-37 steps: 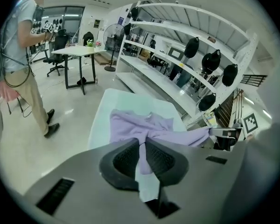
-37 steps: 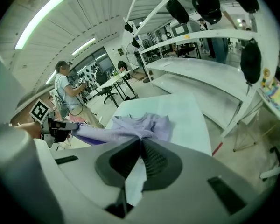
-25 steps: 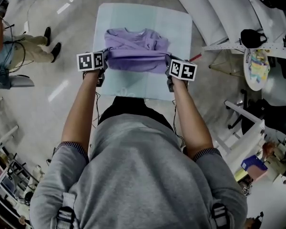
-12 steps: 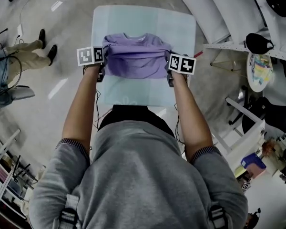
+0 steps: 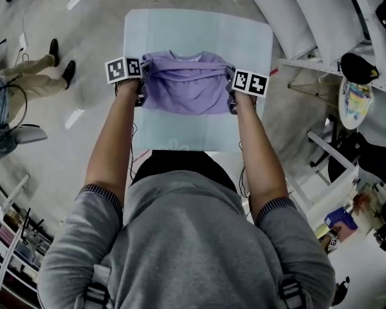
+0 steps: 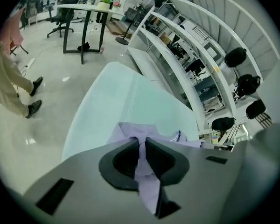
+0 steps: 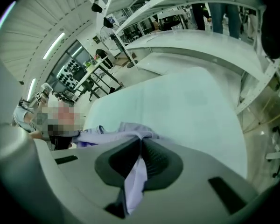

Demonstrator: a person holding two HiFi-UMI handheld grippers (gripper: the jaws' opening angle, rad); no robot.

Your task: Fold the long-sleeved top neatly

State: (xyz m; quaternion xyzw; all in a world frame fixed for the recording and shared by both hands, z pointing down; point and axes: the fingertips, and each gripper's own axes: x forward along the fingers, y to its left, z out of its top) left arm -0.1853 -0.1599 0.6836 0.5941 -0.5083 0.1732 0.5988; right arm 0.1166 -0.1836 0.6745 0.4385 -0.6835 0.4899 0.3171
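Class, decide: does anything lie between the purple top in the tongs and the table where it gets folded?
Nothing visible does. The left tongs and right tongs each pinch the purple top, and only it lies on the table.

Long-sleeved top (image 5: 186, 85) lies on the table (image 5: 199, 31), centred, collar toward the far edge, bare surface before and behind it. Left gripper (image 5: 140, 85) sits at its left edge and right gripper (image 5: 231, 93) at its right edge, cloth between each pair of jaws. A bystander (image 5: 22, 69) stands left of the table; shelving (image 5: 321, 24) runs along its right.
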